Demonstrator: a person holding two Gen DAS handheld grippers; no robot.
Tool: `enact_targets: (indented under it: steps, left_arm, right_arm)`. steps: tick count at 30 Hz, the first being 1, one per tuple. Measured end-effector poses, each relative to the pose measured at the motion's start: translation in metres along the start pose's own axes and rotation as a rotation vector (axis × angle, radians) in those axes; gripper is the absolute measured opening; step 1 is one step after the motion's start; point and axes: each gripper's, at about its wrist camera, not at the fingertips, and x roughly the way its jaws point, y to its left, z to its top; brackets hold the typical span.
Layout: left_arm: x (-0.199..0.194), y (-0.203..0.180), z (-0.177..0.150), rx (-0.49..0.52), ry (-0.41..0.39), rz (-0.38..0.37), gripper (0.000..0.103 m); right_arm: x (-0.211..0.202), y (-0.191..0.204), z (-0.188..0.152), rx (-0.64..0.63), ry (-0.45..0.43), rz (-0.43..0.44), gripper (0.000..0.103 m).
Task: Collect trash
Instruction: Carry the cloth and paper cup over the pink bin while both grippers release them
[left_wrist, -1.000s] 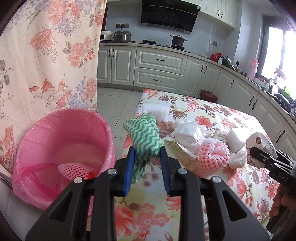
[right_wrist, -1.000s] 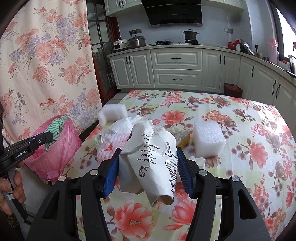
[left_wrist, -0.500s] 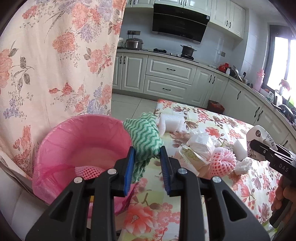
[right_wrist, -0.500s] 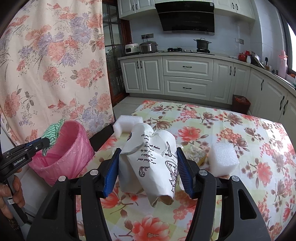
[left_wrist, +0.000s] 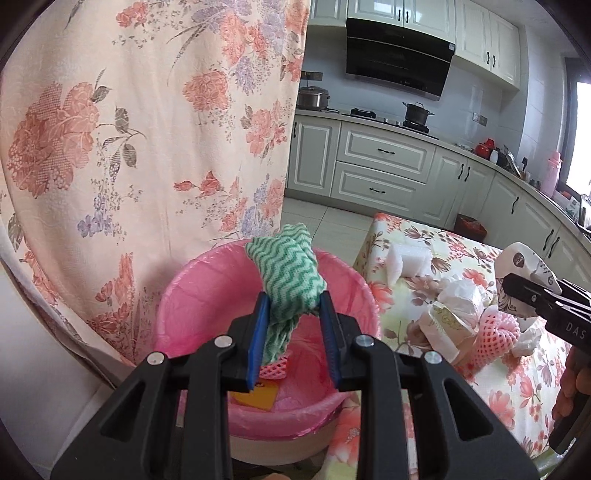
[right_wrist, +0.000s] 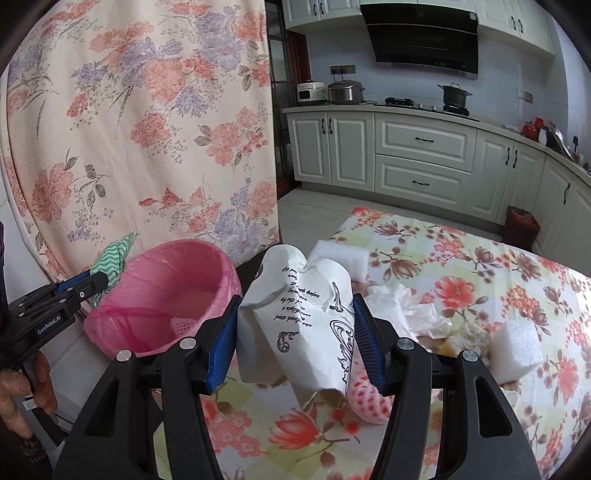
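Your left claw (left_wrist: 291, 325) is pinching the green rag (left_wrist: 286, 273) right over the pink bin (left_wrist: 354, 291), right claw (right_wrist: 293, 339) clamps the paper cup (right_wrist: 303, 325), and foam plus wrappers (right_wrist: 402, 306) still litter the tabletop (right_wrist: 480, 266).

Pink-lined bin (left_wrist: 207, 280) mouth lies open; floral curtain (left_wrist: 147, 147) crowds its far rim

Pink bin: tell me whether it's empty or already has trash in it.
Not empty. The pink bin holds a pink foam net and a yellow scrap at its bottom.
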Motion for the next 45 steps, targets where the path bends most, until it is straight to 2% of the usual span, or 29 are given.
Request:
enact_targets:
  steps: [13, 23, 31, 36, 38, 45]
  left_arm:
    - [-0.001, 0.040, -0.005, -0.044, 0.001, 0.055, 0.028]
    - [0.001, 0.053, -0.010, -0.057, 0.004, 0.049, 0.030]
    - [0.001, 0.058, -0.013, -0.085, 0.008, 0.039, 0.029]
    - [0.000, 0.057, -0.014, -0.089, 0.010, 0.031, 0.036]
    - [-0.001, 0.057, -0.014, -0.095, 0.007, 0.031, 0.046]
    - [-0.002, 0.056, -0.012, -0.092, 0.004, 0.030, 0.048]
  right_arm:
    - [0.045, 0.075, 0.021, -0.099, 0.040, 0.115, 0.056]
    - [0.076, 0.123, 0.028, -0.167, 0.084, 0.167, 0.056]
    - [0.089, 0.137, 0.029, -0.195, 0.110, 0.187, 0.057]
    - [0.091, 0.140, 0.028, -0.210, 0.112, 0.186, 0.060]
    - [0.091, 0.139, 0.028, -0.210, 0.112, 0.179, 0.062]
    - [0.081, 0.124, 0.029, -0.183, 0.089, 0.153, 0.064]
